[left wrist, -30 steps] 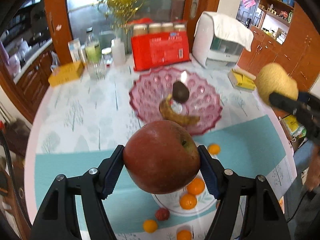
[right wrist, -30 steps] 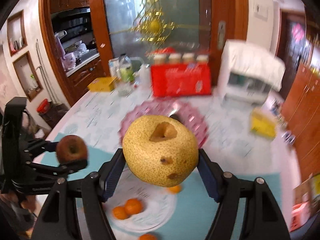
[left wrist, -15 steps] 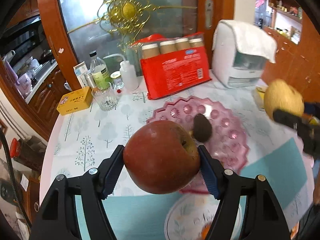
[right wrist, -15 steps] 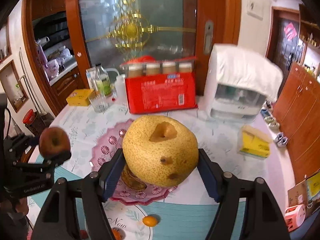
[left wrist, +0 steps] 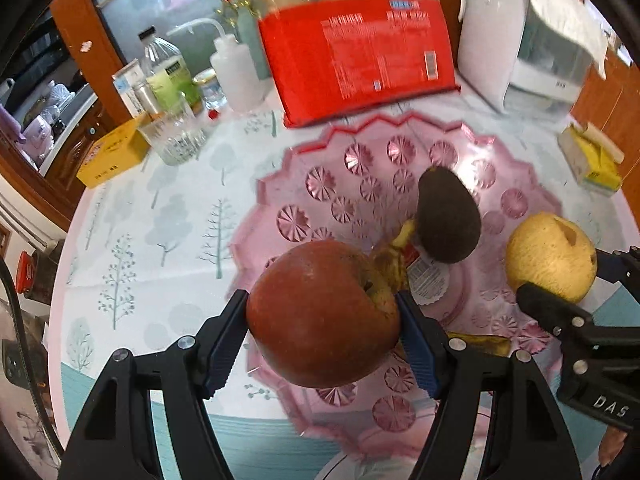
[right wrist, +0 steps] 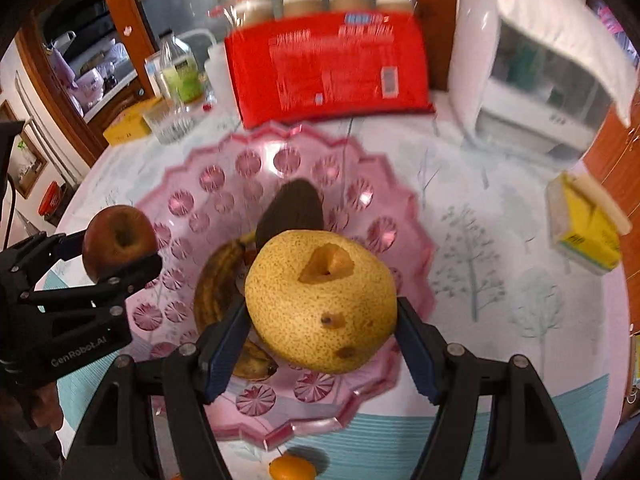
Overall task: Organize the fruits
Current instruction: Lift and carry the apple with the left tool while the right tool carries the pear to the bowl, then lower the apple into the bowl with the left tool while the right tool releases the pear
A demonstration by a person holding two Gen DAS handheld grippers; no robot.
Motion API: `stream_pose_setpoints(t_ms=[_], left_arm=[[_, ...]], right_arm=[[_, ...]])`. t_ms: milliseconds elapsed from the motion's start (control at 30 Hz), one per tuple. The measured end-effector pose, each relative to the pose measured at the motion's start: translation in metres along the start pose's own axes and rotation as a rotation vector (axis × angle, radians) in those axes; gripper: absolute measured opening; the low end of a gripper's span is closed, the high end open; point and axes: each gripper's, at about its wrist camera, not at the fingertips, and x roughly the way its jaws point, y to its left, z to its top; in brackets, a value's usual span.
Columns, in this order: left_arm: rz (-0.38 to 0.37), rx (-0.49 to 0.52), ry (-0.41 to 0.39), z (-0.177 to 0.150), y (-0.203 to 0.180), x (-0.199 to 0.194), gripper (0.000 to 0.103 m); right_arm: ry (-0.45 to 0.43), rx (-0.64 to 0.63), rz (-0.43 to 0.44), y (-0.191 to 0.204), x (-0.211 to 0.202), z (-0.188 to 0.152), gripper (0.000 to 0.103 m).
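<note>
1. Red apple (left wrist: 322,312) sat low centre of the left wrist frame, clamped between the blue pads of the left gripper (left wrist: 322,320), over the near rim of the pink glass dish (left wrist: 320,168).
2. Yellow pear (right wrist: 320,304) sat centre of the right wrist frame, pinched by the right gripper (right wrist: 322,336), above the dish interior.
3. Dish held a dark avocado (left wrist: 448,216) and a browned banana (right wrist: 216,292), touching at frame centre.
4. Small orange (right wrist: 292,468) lay on the table at the bottom edge, just outside the dish.
5. Red package (left wrist: 356,48) stood behind the dish, top centre; white appliance (left wrist: 520,36) was upper right.
</note>
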Motion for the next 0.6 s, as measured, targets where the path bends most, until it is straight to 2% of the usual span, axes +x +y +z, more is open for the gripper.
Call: stream_pose_setpoints(t_ms=[300, 600], left_arm=[[0.001, 0.036, 0.024, -0.001, -0.007, 0.028, 0.071], [-0.012, 0.066, 0.018, -0.003, -0.011, 0.031, 0.072]], right_arm=[[0.030, -0.052, 0.008, 0.008, 0.029, -0.002, 0.073], [0.005, -0.097, -0.006, 0.015, 0.032, -0.006, 0.074]])
